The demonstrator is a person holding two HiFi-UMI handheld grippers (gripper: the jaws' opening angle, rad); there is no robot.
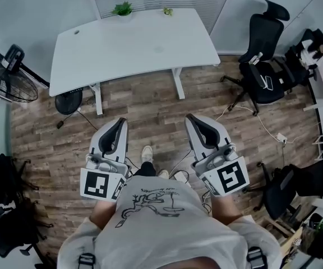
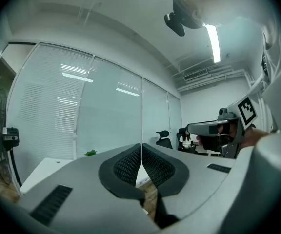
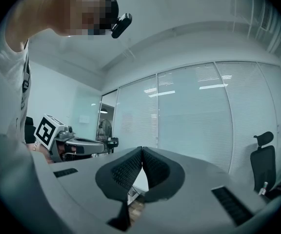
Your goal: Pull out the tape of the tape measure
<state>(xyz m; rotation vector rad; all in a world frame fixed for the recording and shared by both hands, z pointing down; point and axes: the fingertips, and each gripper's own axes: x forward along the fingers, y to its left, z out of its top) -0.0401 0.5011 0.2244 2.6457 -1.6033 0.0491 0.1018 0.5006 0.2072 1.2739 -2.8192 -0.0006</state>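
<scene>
No tape measure shows in any view. In the head view my left gripper (image 1: 120, 121) and my right gripper (image 1: 190, 117) are held side by side at waist height over the wooden floor, both pointing toward the white table (image 1: 133, 43). The left gripper (image 2: 141, 147) has its pads pressed together with nothing between them. The right gripper (image 3: 142, 150) is likewise shut and holds nothing. Each gripper view also catches the other gripper off to its side. A small dark item (image 1: 76, 32) lies on the table's left part; what it is cannot be told.
Two small green plants (image 1: 122, 8) stand at the table's far edge. A floor fan (image 1: 4, 74) stands at the left. Black office chairs (image 1: 262, 60) crowd the right, more chairs (image 1: 4, 206) the lower left. Cables (image 1: 262, 129) trail across the floor.
</scene>
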